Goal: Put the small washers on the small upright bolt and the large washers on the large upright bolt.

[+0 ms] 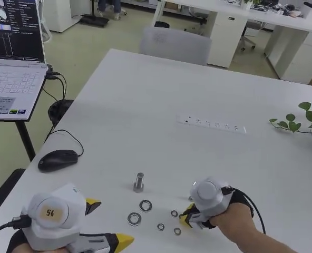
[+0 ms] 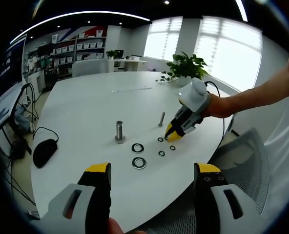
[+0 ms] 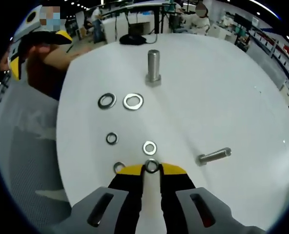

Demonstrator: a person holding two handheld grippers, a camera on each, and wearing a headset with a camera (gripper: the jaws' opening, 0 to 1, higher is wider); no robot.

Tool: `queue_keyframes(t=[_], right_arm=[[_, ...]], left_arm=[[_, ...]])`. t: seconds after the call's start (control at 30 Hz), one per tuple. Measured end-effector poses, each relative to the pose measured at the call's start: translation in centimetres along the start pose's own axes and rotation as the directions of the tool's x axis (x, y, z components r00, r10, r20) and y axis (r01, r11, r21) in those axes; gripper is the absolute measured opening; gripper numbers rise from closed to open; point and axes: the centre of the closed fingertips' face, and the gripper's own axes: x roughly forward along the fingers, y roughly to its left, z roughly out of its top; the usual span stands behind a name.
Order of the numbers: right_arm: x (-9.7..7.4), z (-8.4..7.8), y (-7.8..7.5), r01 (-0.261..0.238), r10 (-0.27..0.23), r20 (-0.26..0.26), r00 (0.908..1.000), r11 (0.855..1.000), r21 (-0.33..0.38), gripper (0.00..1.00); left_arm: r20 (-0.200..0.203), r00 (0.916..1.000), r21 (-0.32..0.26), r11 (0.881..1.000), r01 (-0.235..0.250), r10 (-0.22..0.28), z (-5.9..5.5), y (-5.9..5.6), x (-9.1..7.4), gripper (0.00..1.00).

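The large upright bolt (image 1: 138, 182) (image 2: 119, 131) (image 3: 154, 66) stands mid-table, with two large washers (image 1: 145, 205) (image 1: 134, 219) (image 3: 106, 101) (image 3: 133, 101) lying flat in front of it. Three small washers (image 1: 174, 213) (image 1: 161, 226) (image 1: 177, 231) lie loose on the table. My right gripper (image 1: 186, 219) (image 2: 176, 132) (image 3: 152, 169) is low at the table, its yellow tips shut on a small washer (image 3: 152, 165). The small upright bolt (image 2: 162, 118) (image 3: 214, 156) stands just beside it. My left gripper (image 1: 108, 224) (image 2: 152, 170) hovers open at the near left, holding nothing.
A black mouse (image 1: 58, 159) and its cable lie at the left edge, with a laptop (image 1: 13, 79) on a stand beyond. A white power strip (image 1: 211, 124) sits further back, a plant (image 1: 303, 118) at the right edge. A grey chair (image 1: 174, 45) stands behind the table.
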Motion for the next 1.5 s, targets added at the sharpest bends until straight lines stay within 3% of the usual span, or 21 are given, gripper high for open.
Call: queue_keyframes(t=[0.3, 0.47, 0.67, 0.93, 1.2, 1.5], right_arm=[[-1.6, -0.3, -0.7, 0.022, -0.027, 0.052, 0.9983, 0.996, 0.082, 0.13], [-2.6, -0.5, -0.9, 0.035, -0.041, 0.062, 0.9972, 0.995, 0.091, 0.13], [-4.7, 0.3, -2.1, 0.079, -0.09, 0.104, 0.9906, 0.992, 0.102, 0.13], [-7.2, 2.6, -4.9, 0.138, -0.15, 0.141, 0.9786, 0.986, 0.094, 0.13], [-6.9, 3.9, -6.3, 0.135, -0.141, 0.123, 0.9824, 0.989, 0.056, 0.13], [-5.7, 3.5, -6.8, 0.121, -0.122, 0.054, 0.9911, 0.992, 0.023, 0.13]], left_arm=[[-0.005, 0.9999, -0.012, 1.0, -0.01, 0.01, -0.4, 0.4, -0.4, 0.68], [-0.016, 0.9999, -0.011, 1.0, -0.004, 0.004, -0.9, 0.3, -0.4, 0.68], [-0.013, 0.9999, -0.009, 1.0, -0.003, 0.003, -0.7, 0.2, -0.4, 0.68], [-0.012, 0.9999, -0.005, 1.0, 0.002, -0.003, -0.6, -0.1, -0.3, 0.68], [-0.01, 0.9999, -0.005, 1.0, 0.006, -0.006, -0.7, -0.4, -0.3, 0.68], [-0.001, 1.0, -0.007, 1.0, -0.007, 0.007, -0.2, -0.1, -0.6, 0.68]])
